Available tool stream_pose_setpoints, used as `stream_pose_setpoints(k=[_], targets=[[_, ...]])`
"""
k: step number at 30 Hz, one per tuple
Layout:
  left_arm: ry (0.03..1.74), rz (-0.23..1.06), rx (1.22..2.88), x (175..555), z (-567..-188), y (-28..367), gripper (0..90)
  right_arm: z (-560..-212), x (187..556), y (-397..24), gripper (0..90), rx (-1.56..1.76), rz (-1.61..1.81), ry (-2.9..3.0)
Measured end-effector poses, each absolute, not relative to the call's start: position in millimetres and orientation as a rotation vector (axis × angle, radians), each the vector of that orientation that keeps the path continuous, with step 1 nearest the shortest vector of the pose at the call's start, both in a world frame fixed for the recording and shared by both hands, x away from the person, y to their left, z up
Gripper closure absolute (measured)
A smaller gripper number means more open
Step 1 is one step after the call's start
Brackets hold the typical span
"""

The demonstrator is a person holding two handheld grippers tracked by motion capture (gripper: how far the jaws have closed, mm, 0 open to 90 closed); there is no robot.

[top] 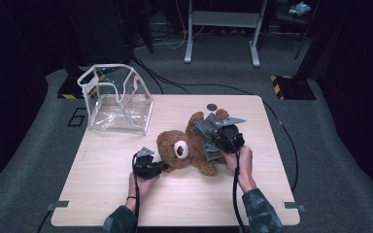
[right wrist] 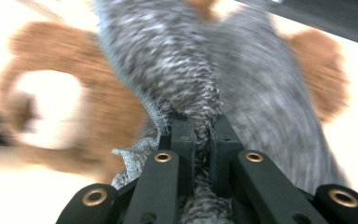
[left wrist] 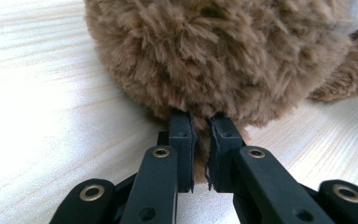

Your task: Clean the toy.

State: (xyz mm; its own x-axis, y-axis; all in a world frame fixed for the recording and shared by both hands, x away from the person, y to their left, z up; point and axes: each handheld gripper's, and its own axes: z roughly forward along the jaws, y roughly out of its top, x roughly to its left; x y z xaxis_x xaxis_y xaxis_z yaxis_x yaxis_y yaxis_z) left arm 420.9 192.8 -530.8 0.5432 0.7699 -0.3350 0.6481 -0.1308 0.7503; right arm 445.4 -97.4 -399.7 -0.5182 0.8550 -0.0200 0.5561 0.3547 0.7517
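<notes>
Brown teddy bear (top: 184, 148) flat on its back near the middle of the wooden table (top: 102, 189), white muzzle up, head toward the person's side. Everything else placed relative to the bear:

Left gripper (top: 162, 166) right at the bear's head, on the near-left side of it. Jaws nearly closed, pinching a tuft of the brown fur (left wrist: 200, 140) at the bottom edge of the head; clear in the left gripper view, pads almost together with plush squeezed between. Left hand (top: 143, 184) wrapped around the gripper body just behind, cable trailing back along the forearm.

Right gripper (top: 222, 141) over the bear's belly, on the far-right side from the head. Jaws nearly shut there too, clamped on a fold of grey knit cloth (right wrist: 200, 93) draped over the bear's body. Right gripper view a bit blurry, but the knit bunched between the pads plain enough, frayed hem poking out beside the left jaw. Right hand (top: 240, 165) just on the near side of the bear's leg.

Clear plastic bag (top: 119, 99) with white trim standing open, well apart from the bear, toward the far-left corner. Small dark round disc (top: 212, 107) lying beyond the bear, near the far edge. Grey carpet and table legs farther back past the bear.
</notes>
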Motion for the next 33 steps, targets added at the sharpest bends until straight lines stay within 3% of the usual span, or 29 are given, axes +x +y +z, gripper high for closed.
stream_pose_setpoints(k=[4,17,24,28,33], targets=[[1.165,0.157,1.843,420.9,-530.9,193.3,81.8,-409.9,447.1,-75.5,83.2,1.168,0.893,2.253],[1.158,0.166,1.849,421.2,-531.1,192.6,81.8,-446.8,470.9,-159.4,83.1,1.451,0.767,2.121],[1.161,0.163,1.855,421.4,-530.9,192.3,81.8,-417.7,476.6,-150.2,82.9,1.395,0.915,2.063],[1.158,0.162,1.854,421.3,-531.0,192.3,81.8,-433.0,500.1,-146.5,82.9,1.443,0.831,2.098],[1.162,0.163,1.859,421.2,-530.9,191.6,81.8,-443.2,510.6,-172.9,82.9,1.562,0.703,2.038]])
